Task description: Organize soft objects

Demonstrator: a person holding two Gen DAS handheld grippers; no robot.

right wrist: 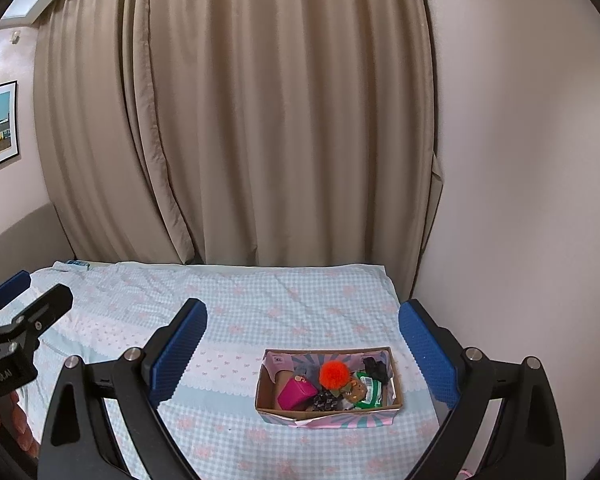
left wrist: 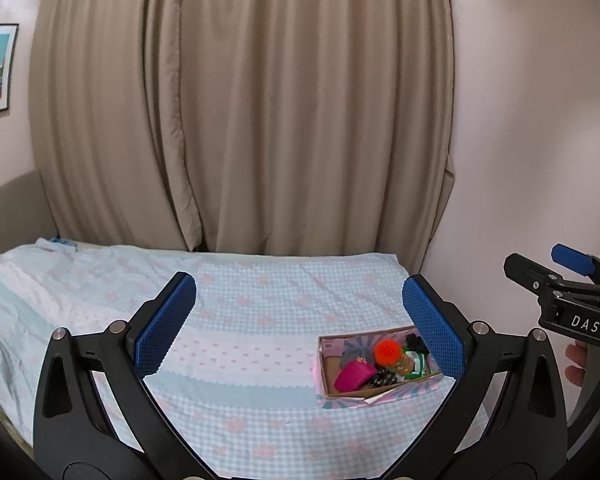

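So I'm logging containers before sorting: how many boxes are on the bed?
1. The cardboard box sits on the bedspread toward the bed's right side, holding the small soft items; nothing suggests another.

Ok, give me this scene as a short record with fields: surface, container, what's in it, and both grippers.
surface: bed with checked blanket
container: open cardboard box, on the blanket toward the right wall
contents: orange pompom, magenta pouch, green packet, small dark items
left gripper: open, empty, above the bed
right gripper: open, empty, box ahead of it
backdrop: beige curtain

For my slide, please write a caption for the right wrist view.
Open right gripper above a cardboard box of soft items on a checked bedspread.
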